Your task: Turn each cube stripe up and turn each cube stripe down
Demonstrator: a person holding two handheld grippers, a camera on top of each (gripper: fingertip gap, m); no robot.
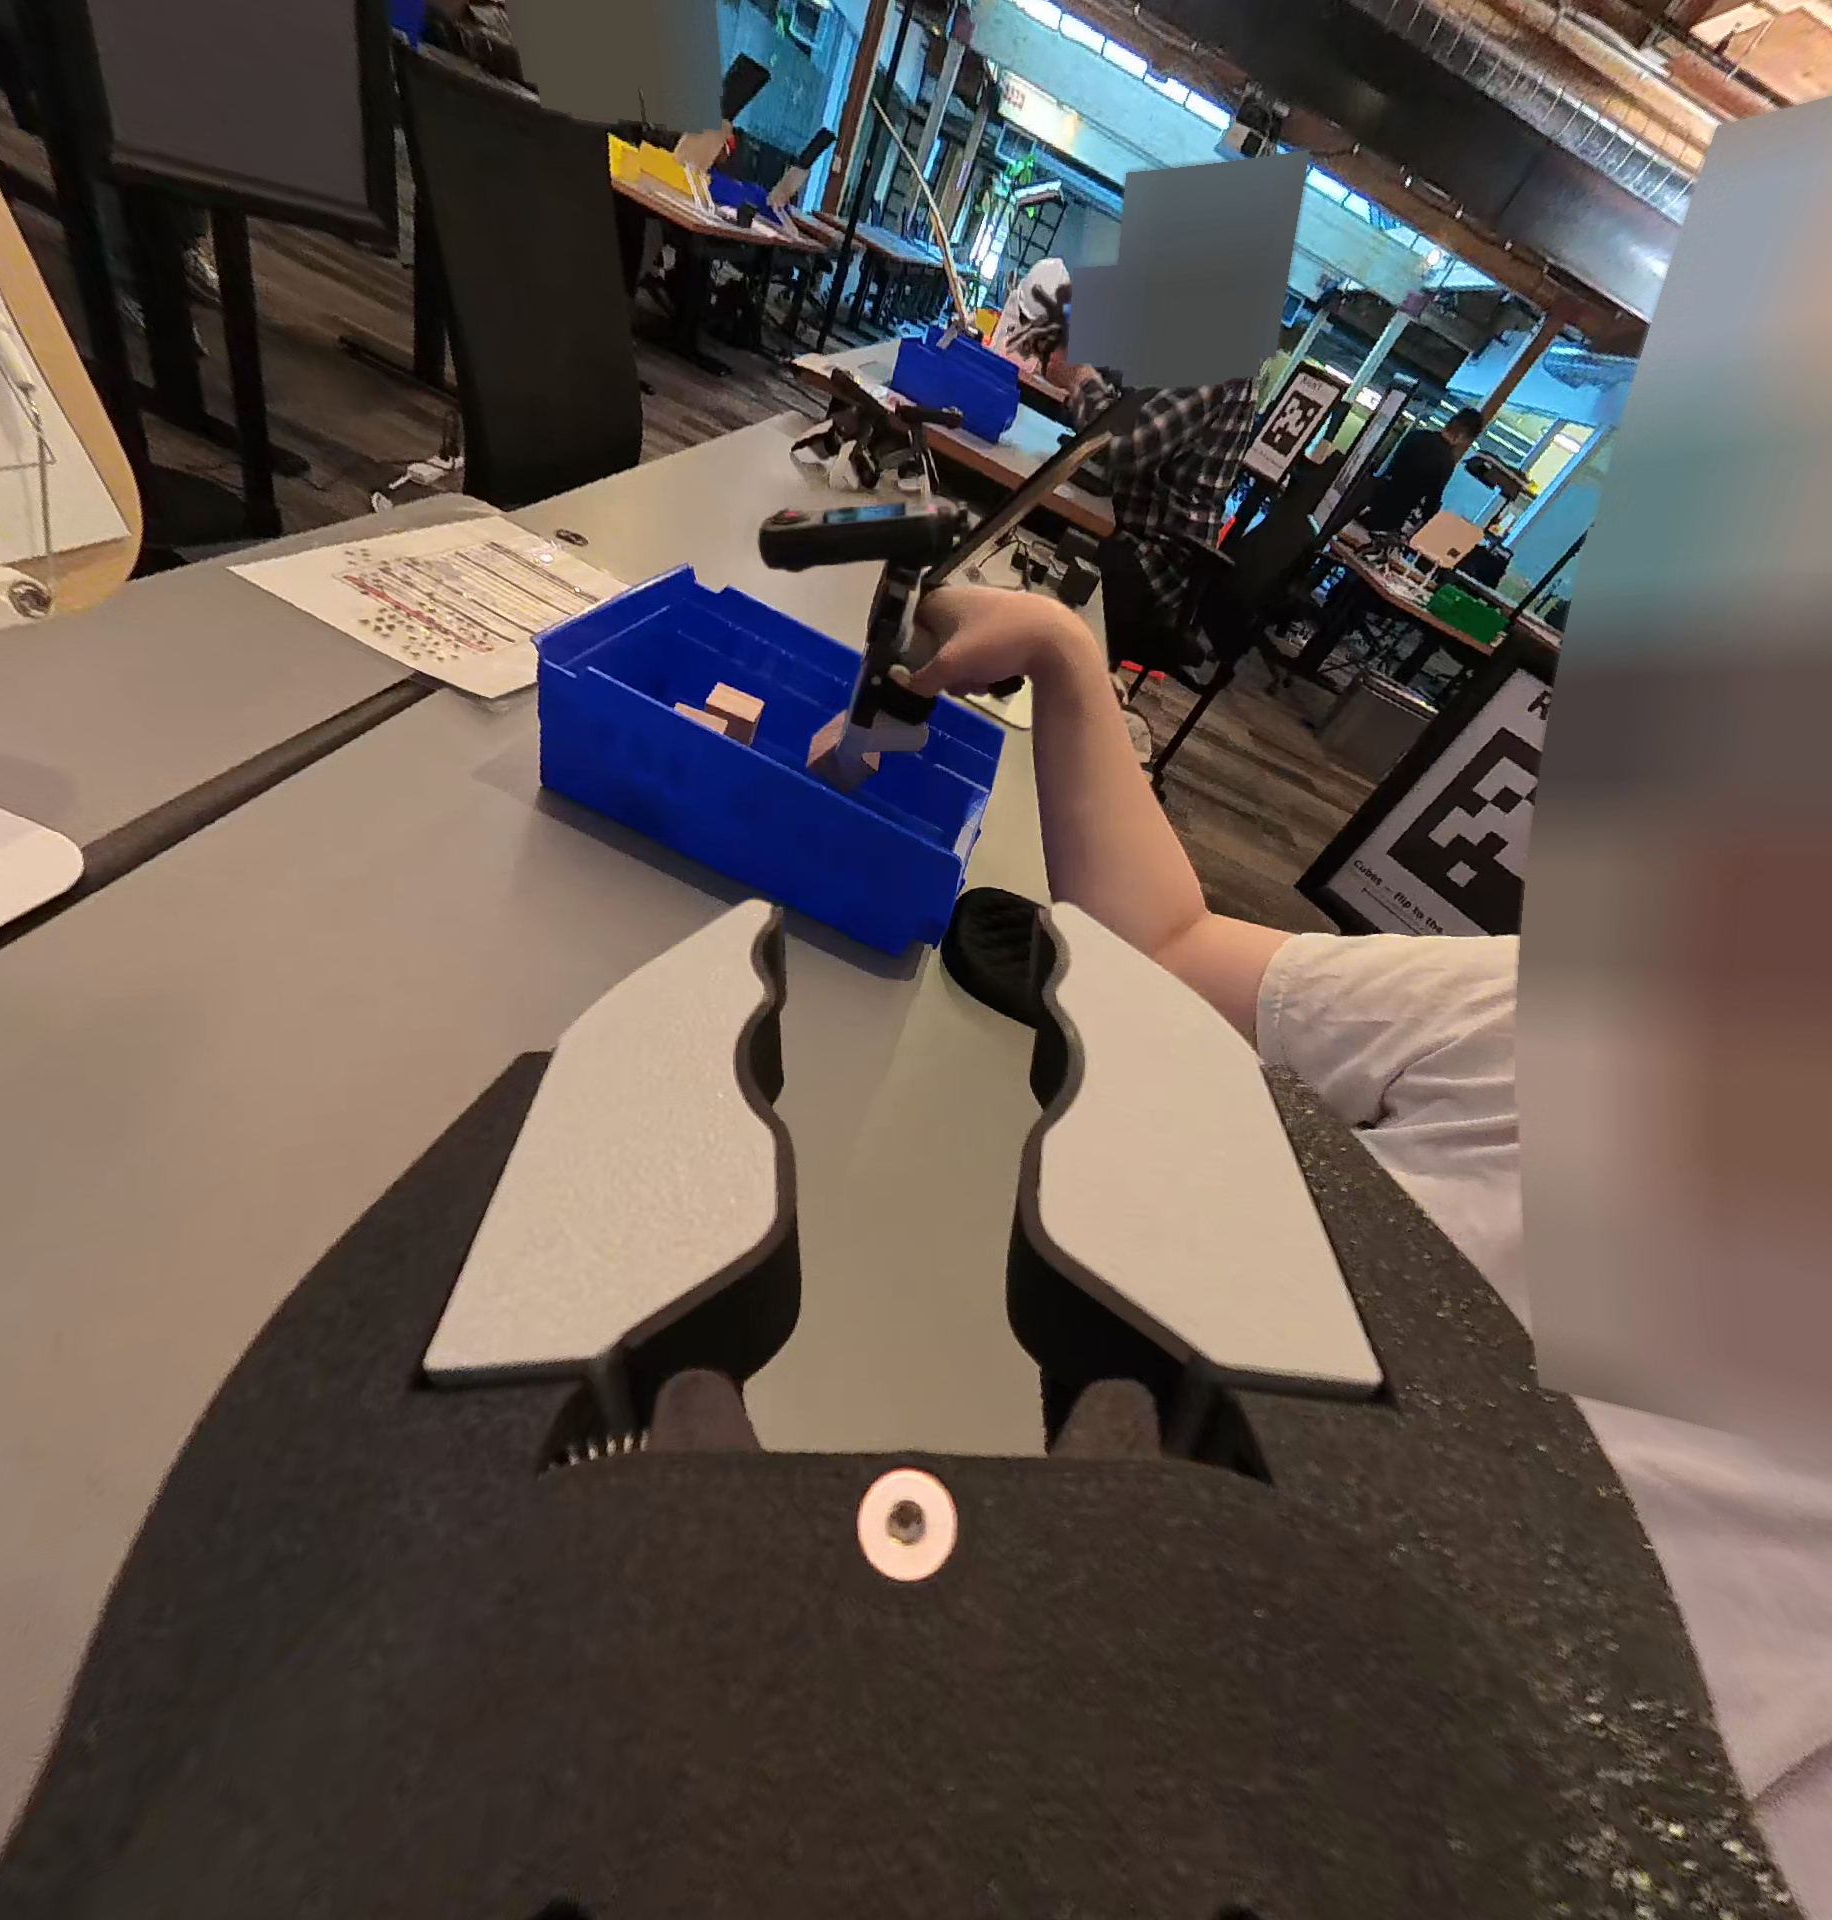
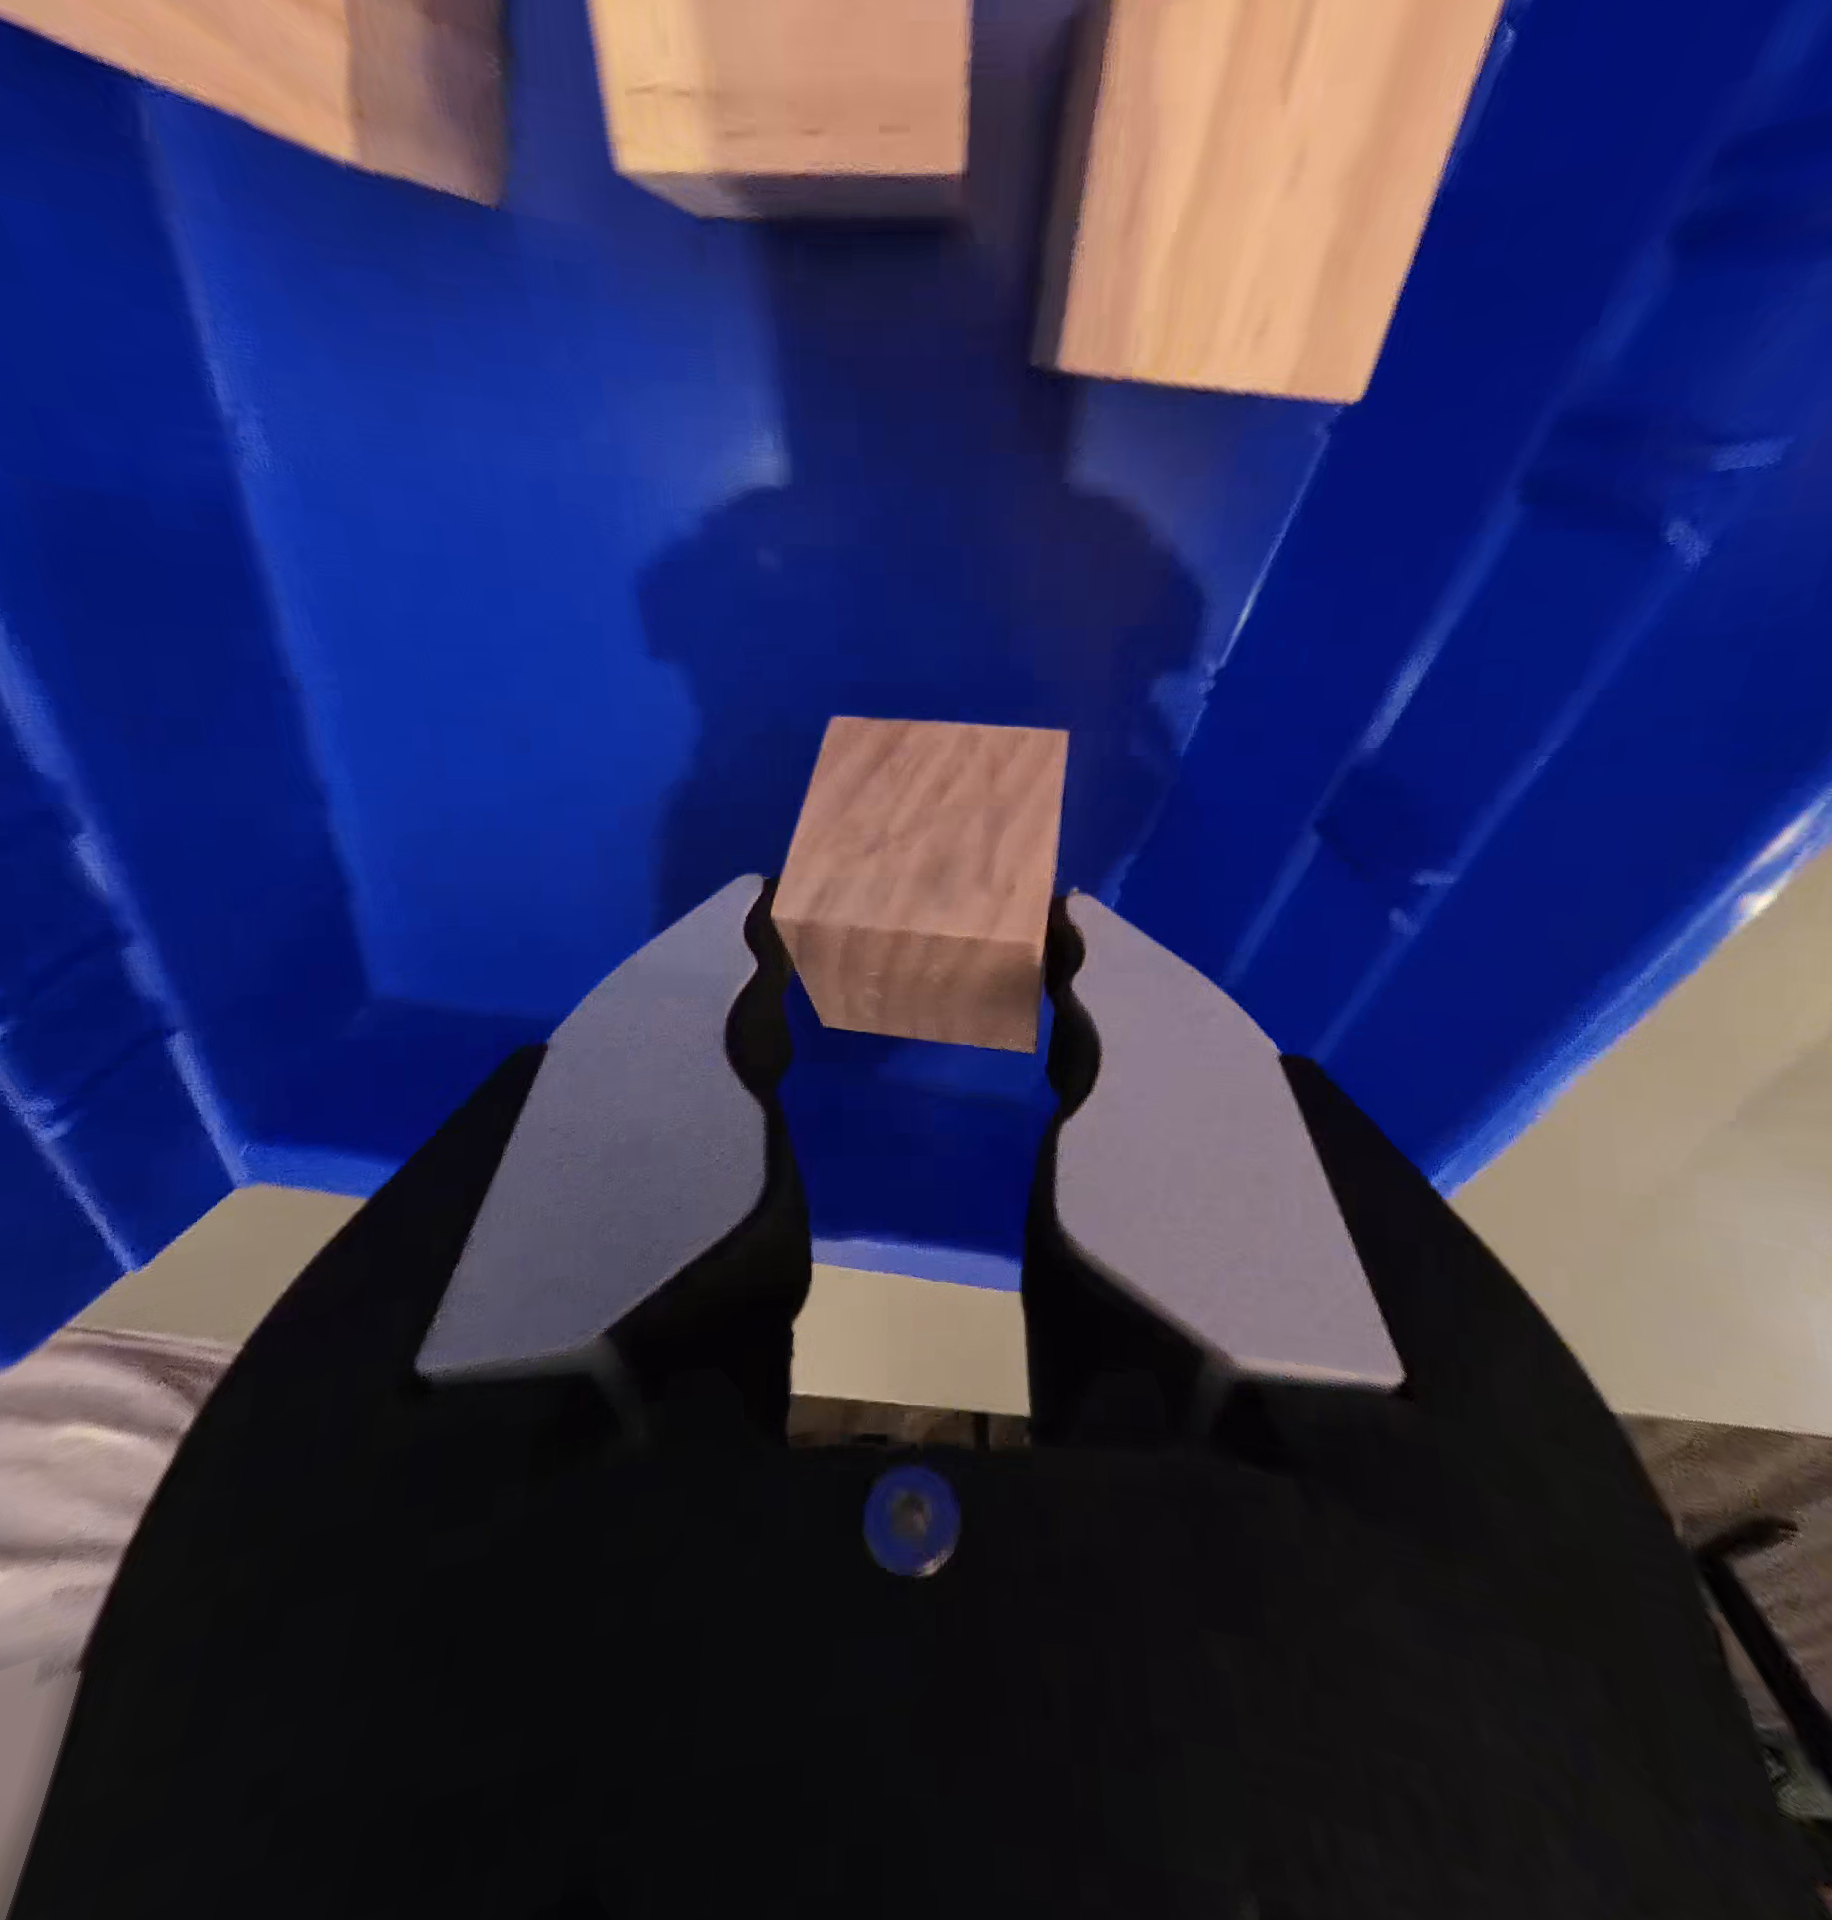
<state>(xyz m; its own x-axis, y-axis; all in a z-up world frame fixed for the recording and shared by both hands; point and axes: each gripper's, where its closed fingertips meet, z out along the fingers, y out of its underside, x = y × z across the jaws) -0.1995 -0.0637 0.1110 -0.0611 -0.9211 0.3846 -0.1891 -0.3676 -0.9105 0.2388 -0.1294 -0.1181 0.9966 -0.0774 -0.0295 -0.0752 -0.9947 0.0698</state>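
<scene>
Over the blue bin (image 2: 268, 623) my right gripper (image 2: 912, 935) jaws pinch one cube (image 2: 922, 883), left gripper (image 1: 907, 997) jaws spread empty, no stripe visible, so probably most flips remain.

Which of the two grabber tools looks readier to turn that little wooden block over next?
The right gripper. Its jaws are already closed on a wooden cube inside the blue bin, lifted off the floor. The left gripper is open and empty, over the grey table, short of the bin.
</scene>
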